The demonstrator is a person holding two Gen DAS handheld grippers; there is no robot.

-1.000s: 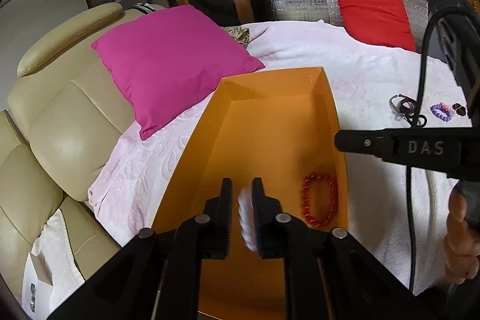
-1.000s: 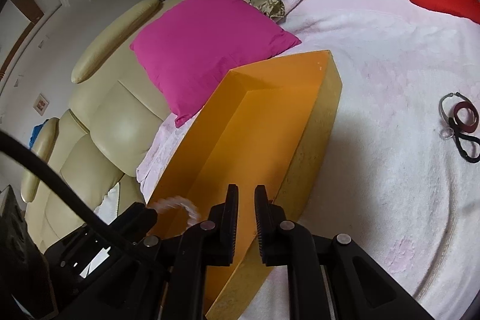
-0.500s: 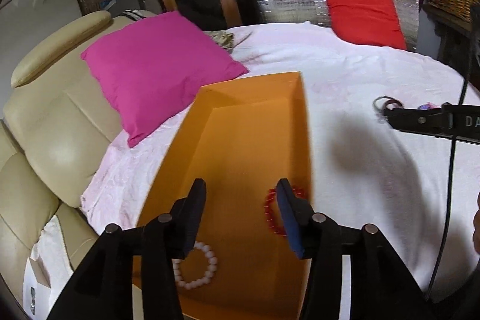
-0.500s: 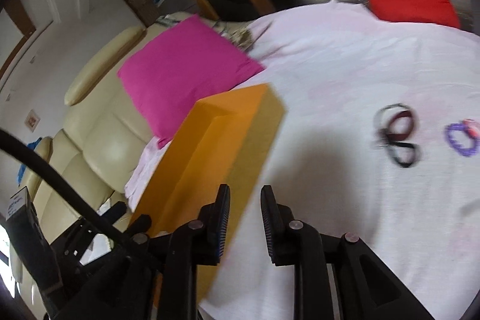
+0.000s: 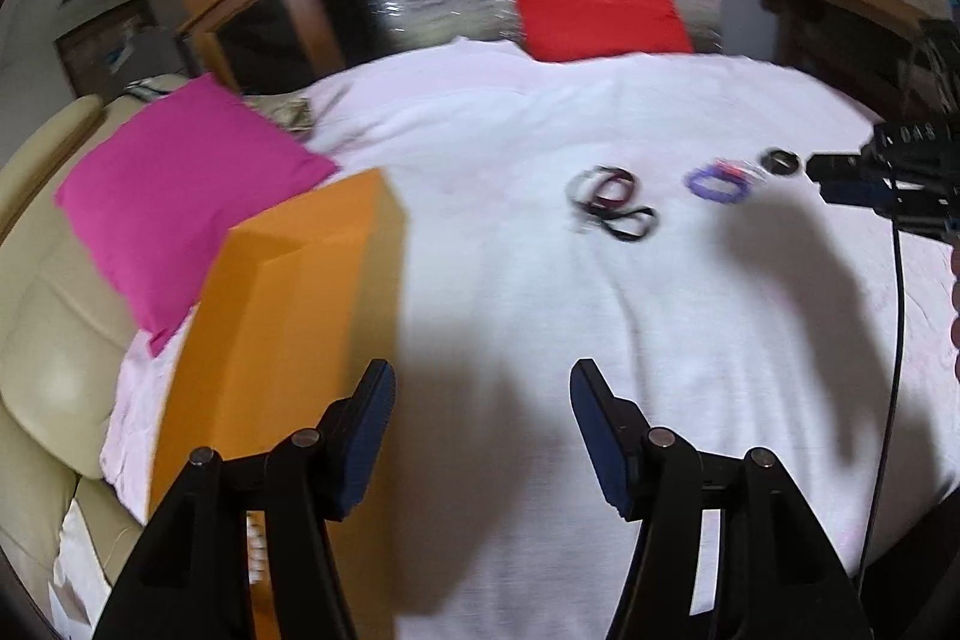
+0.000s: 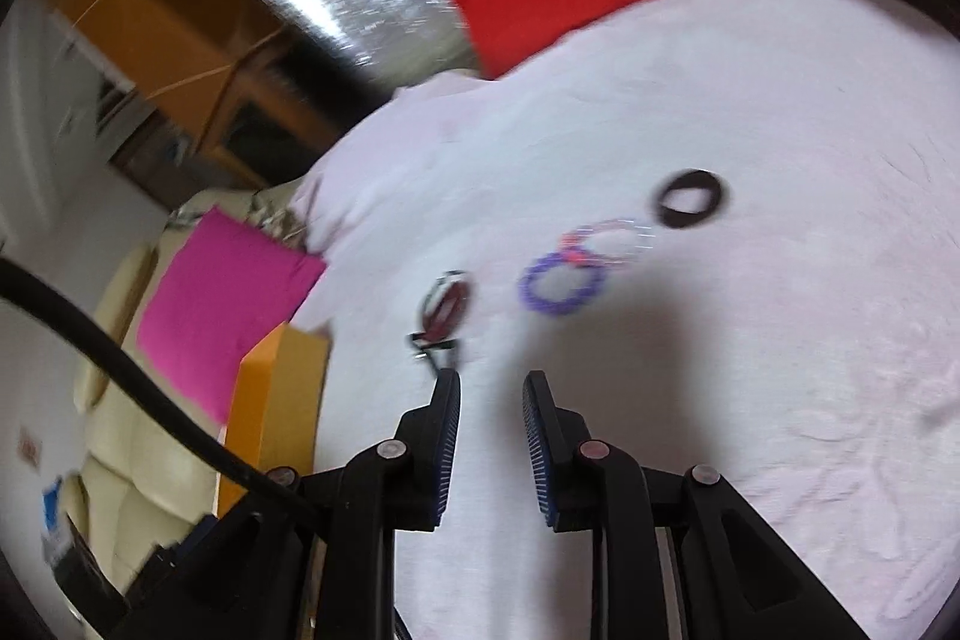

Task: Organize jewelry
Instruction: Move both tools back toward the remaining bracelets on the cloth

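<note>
- The right hand-held gripper (image 6: 491, 388) hangs over the white bedspread (image 6: 750, 370), fingers parted with nothing between them
- Just beyond its tips lies a dark bracelet tangle (image 6: 444, 310)
- Further right lie a purple beaded bracelet (image 6: 561, 287), then a black ring (image 6: 690, 199)
- An orange box (image 6: 276, 400) stands at left, beside a magenta pillow (image 6: 222, 298)

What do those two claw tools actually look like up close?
Both are black plastic with silver rivets. The left gripper and right gripper have blue ribbed pads. A black cable trails by the right one, whose side bears white letters.
</note>
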